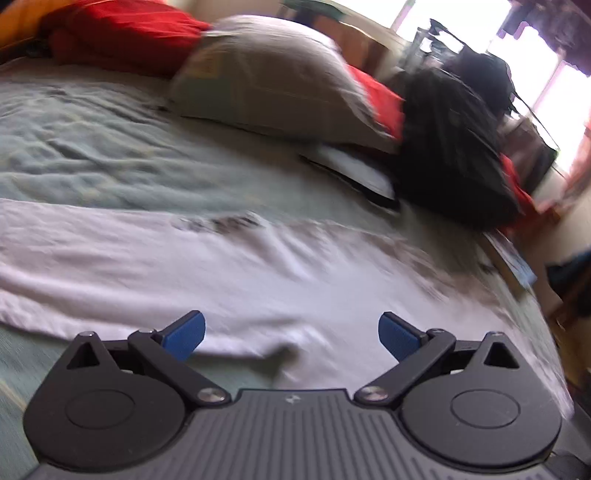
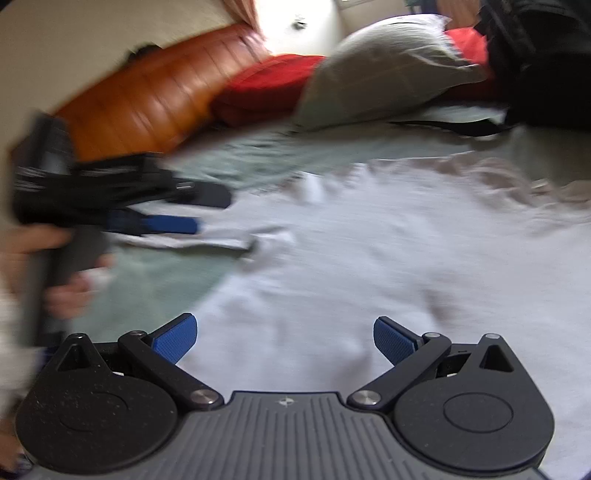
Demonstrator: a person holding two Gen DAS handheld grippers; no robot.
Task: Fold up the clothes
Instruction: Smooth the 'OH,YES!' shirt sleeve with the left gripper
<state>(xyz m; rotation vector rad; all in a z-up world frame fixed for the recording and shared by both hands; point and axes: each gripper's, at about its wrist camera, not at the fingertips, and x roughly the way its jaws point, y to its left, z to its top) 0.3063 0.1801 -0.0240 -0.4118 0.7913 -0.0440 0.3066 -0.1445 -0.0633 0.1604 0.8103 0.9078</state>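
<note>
A white T-shirt [image 1: 229, 266] lies spread flat on the pale green bedsheet [image 1: 92, 147], with dark print near its far edge. My left gripper [image 1: 291, 334] hovers open just over the shirt's near hem, nothing between its blue pads. In the right wrist view the same shirt [image 2: 369, 258] fills the middle, and my right gripper [image 2: 285, 339] is open above it, holding nothing. The left gripper [image 2: 155, 221] shows at the left of that view, held by a hand [image 2: 66, 291], its blue fingers close over a shirt sleeve [image 2: 207, 240]. Both views are motion-blurred.
A grey pillow [image 1: 273, 81] and red pillows [image 1: 122, 33] lie at the head of the bed. A black backpack [image 1: 454, 147] sits at the bed's right side beside a flat black-edged item [image 1: 354, 173]. A brown headboard [image 2: 147, 99] stands behind. The bed's edge [image 1: 517, 266] runs along the right.
</note>
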